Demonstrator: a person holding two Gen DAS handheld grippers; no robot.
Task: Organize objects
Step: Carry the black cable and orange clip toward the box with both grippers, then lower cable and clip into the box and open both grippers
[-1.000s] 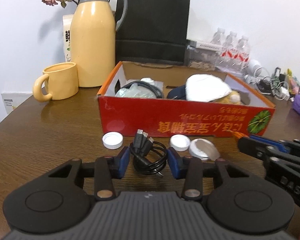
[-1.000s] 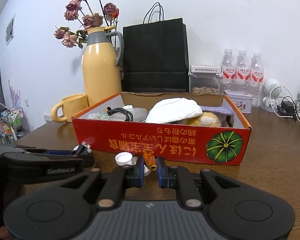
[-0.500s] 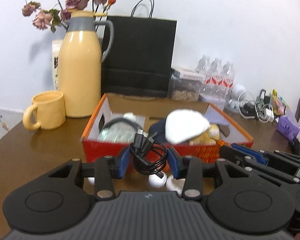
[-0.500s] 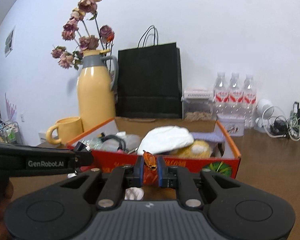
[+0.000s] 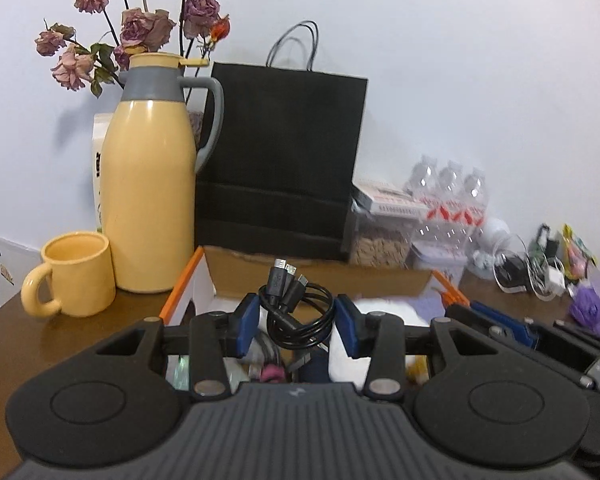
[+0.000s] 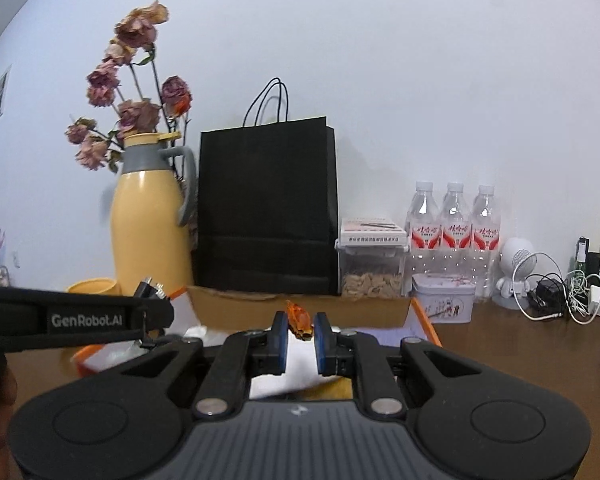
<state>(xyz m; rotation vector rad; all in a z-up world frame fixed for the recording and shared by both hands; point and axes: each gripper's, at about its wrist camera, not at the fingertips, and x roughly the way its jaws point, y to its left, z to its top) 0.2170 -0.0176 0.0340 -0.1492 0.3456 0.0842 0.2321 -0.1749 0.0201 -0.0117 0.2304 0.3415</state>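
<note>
While left gripper [image 5: 296, 322] clamps coiled cable [image 5: 296, 312], right gripper [image 6: 300, 332] pinches orange piece [image 6: 299, 319], brown table [image 6: 520, 360], white wall [image 6: 420, 80].

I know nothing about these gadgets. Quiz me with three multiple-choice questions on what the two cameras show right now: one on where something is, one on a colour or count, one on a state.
1. Where does the yellow mug stand?
A. left of the yellow jug
B. inside the box
C. on the black paper bag

2. How many water bottles stand by the wall?
A. one
B. three
C. five

3. What is the left gripper doing?
A. hanging open and empty
B. gripping a coiled black cable
C. gripping a bottle cap

Answers:
1. A: the mug sits on the table beside the yellow jug, on its left in the picture.
2. B: three water bottles show in a row in the right wrist view.
3. B: the black cable is clamped between its blue pads.
</note>
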